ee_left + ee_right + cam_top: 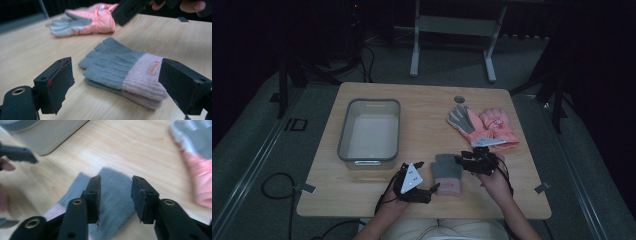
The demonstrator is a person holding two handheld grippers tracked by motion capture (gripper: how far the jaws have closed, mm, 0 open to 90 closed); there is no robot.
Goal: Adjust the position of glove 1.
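Observation:
A stacked pair of knit gloves [447,172], grey with pink cuffs, lies near the table's front edge. In the left gripper view the pair [117,67] lies flat, cuffs toward the right jaw. My left gripper [433,189] is low at the cuff end; its jaws [116,75] stand wide on either side of the pair without touching it. My right gripper [462,160] hovers at the gloves' finger end. Its jaws [116,180] are parted, nothing is gripped, and the grey knit [115,205] shows blurred below them.
A pair of pink and grey ski gloves [484,125] lies at the right of the wooden table [422,105]. An empty grey bin [369,132] stands at the left. A small round grommet [459,99] sits near the far edge.

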